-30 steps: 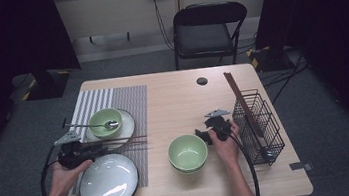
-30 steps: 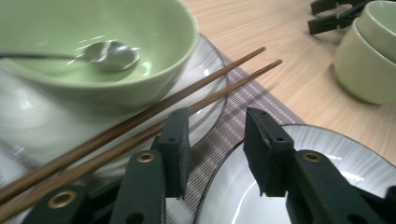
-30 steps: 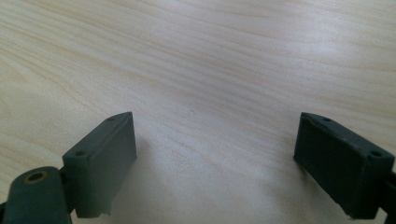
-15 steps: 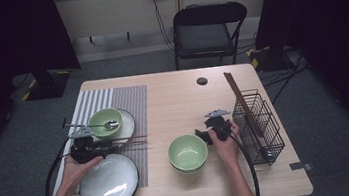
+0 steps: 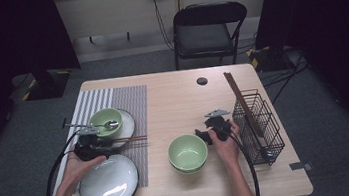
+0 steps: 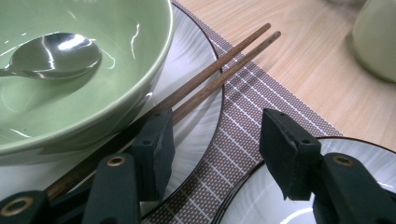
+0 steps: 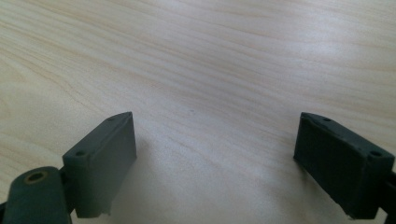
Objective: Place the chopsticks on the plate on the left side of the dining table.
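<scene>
Left gripper view: green bowl [image 6: 70, 79] crowds chopsticks [image 6: 219, 74] beside gripper [image 6: 217, 149].

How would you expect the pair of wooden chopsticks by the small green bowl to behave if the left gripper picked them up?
The chopsticks look thin, round and stiff, so they would probably roll or scissor apart. Lying across the plate rim, they may slide off if nudged.

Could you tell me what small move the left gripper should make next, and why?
Probably draw the left gripper back from the chopsticks. Its jaws have just been opening and nothing sits between them; the pair lies beside its left pad, resting across the small plate next to the bowl, so they look already set down.
</scene>
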The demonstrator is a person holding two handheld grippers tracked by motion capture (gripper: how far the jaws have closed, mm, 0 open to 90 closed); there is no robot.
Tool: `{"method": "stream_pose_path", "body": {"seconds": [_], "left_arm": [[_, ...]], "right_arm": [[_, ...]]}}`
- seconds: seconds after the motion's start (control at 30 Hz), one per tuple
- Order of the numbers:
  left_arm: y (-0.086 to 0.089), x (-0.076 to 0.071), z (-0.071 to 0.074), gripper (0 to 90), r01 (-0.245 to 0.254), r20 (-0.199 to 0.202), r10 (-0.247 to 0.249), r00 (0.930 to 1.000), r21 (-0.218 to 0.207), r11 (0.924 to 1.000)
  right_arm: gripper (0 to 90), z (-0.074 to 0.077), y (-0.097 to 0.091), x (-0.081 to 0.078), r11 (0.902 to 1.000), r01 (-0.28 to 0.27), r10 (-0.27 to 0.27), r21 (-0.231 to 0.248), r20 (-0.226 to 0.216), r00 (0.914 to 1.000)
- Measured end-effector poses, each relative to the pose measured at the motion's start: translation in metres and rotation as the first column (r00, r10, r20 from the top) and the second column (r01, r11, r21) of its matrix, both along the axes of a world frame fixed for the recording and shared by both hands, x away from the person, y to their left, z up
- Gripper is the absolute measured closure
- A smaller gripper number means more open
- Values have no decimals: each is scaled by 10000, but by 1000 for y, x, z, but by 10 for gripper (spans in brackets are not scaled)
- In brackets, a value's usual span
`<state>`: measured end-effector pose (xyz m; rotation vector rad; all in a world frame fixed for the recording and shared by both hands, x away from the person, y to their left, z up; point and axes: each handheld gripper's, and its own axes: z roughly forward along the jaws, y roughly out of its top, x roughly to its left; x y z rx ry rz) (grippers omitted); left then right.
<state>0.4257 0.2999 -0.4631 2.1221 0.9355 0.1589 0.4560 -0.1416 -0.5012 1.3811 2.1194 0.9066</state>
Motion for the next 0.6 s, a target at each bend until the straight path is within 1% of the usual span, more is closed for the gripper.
{"method": "stream_pose_path", "body": {"seconds": [0.07,0.27,0.37,0.47,0.6], "left_arm": [[0,0,0,436,-67,-14,67,10000,13,10000],[0,1,0,420,-22,79,21,10000,55,10000],[1,1,0,412,-16,90,17,10000,-99,10000],[0,1,1,396,-47,133,49,9999,-140,9999],[-2,-1,2,384,96,197,-95,9998,-66,9999]], "right_arm": [[120,0,0,0,10000,1,-1,0,0,10000],[120,0,0,0,10000,1,-1,1,1,10000],[120,0,0,0,10000,0,0,1,2,10000],[120,0,0,0,10000,1,-1,0,0,10000],[120,0,0,0,10000,1,-1,1,1,10000]]}}
